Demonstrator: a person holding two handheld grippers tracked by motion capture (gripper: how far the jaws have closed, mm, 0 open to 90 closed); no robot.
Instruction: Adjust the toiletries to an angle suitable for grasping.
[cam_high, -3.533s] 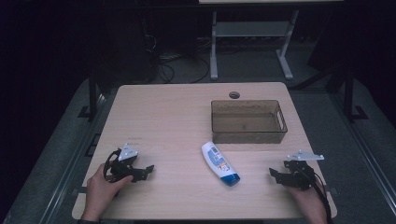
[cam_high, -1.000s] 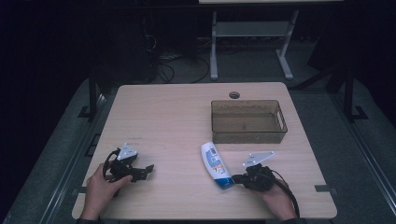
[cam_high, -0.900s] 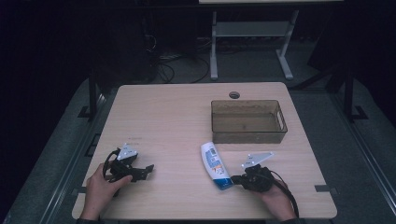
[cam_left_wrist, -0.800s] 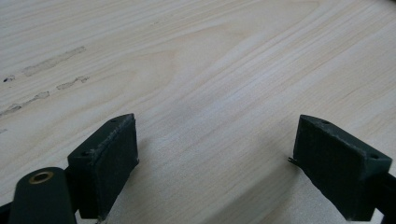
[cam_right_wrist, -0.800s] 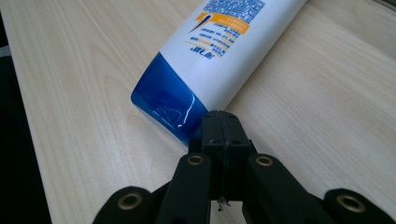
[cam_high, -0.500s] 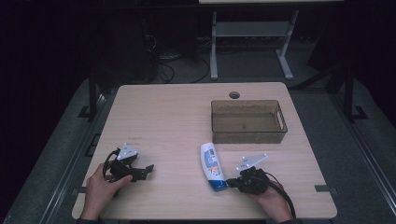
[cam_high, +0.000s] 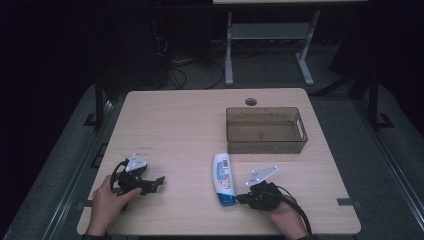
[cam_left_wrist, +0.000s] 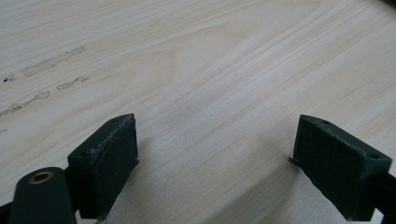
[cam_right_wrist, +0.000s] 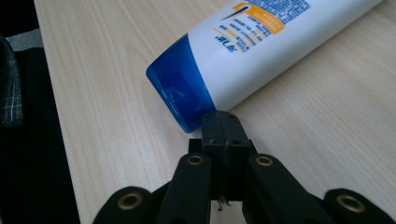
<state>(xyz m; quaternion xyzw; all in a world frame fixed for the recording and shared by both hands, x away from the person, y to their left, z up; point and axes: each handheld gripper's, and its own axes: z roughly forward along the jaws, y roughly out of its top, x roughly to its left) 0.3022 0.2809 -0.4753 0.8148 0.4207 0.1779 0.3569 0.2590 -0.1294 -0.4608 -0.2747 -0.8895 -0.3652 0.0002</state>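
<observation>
Mostly white bottle (cam_high: 224, 177), blue cap (cam_right_wrist: 180, 84)

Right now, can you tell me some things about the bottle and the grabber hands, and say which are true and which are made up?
1. The bottle lies flat on the table. True.
2. The bottle has a red cap. False: its cap is blue.
3. The right gripper has its jaws shut, with the tips right by the bottle's cap. True.
4. The bottle is inside the brown bin. False: it lies on the table in front of the bin.
5. The left gripper is squeezing something. False: its jaws are open over bare wood.
</observation>
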